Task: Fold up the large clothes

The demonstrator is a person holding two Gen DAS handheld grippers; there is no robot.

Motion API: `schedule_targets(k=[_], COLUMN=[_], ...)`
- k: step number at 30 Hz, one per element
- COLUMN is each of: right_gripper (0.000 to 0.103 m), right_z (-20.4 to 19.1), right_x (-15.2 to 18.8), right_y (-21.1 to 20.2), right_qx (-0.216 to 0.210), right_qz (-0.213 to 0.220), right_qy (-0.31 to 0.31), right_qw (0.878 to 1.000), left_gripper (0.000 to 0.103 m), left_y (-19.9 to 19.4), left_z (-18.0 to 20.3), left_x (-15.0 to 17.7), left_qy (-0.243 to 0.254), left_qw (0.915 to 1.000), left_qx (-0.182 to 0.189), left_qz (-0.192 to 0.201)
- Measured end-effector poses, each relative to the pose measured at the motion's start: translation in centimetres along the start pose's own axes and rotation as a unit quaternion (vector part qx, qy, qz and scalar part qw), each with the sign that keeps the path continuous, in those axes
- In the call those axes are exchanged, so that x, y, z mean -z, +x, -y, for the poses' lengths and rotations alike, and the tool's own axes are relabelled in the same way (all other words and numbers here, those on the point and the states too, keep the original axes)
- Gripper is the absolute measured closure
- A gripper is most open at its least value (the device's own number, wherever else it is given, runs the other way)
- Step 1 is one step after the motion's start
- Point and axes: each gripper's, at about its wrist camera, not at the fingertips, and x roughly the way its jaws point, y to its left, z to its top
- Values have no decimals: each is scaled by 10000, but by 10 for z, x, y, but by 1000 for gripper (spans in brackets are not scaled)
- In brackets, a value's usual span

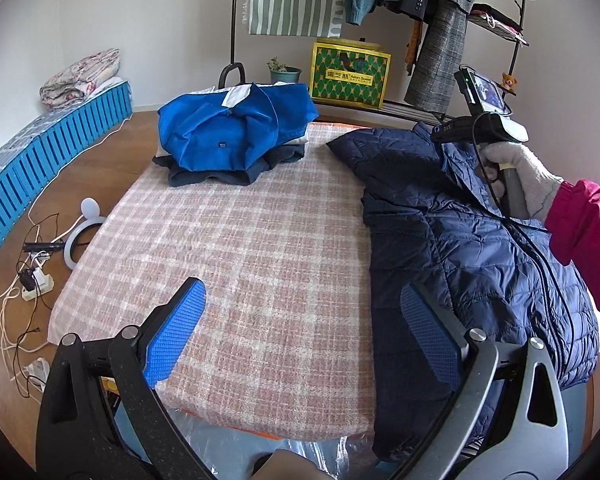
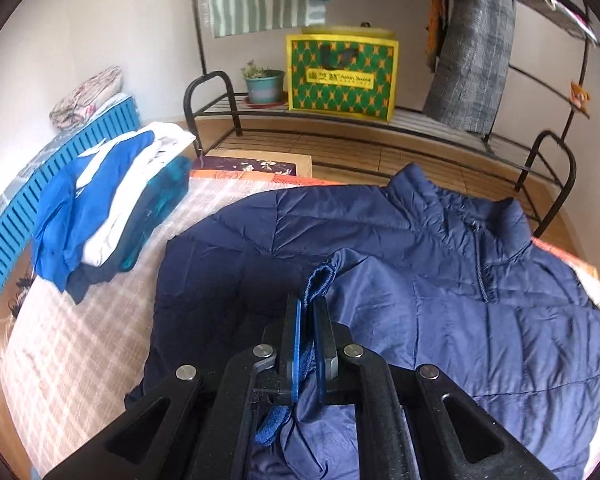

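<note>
Two sets of tongs here. From the left wrist view, the left tongs [image 1: 300, 332] hang wide open with nothing in them, above the checked blanket [image 1: 236, 248] on the surface. The navy puffer jacket [image 1: 452, 240] lies along the right side, and a gloved hand [image 1: 520, 176] holds the other tool over its collar. A stack of folded clothes [image 1: 236, 136] sits at the far end.

From the right wrist view, the right tongs [image 2: 309, 308] are pinched tight on the jacket's sleeve cuff [image 2: 318, 280], with the jacket spread flat beneath.

Plaid-covered table [image 1: 240, 240]: navy jacket [image 1: 440, 240] + folded clothes pile [image 1: 236, 136].
</note>
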Motion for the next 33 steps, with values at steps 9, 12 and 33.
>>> schedule_targets(k=[9,12,33], right_gripper=[92,70,4], right_z=[12,12,137], right_x=[-1,6,142], right_y=[41,43,-265], right_qx=[-918,-1330,-430], right_qz=[-409,-702,1936], right_qy=[496,461,263], right_qw=[9937,9876,9798], left_gripper=[3,3,3], left_y=[8,7,-17], left_z=[4,7,31], left_x=[2,2,31], left_qy=[-43,11,-399], left_qw=[9999,10000,9911], left_qx=[10,12,1172], left_qz=[-101,-93,-485])
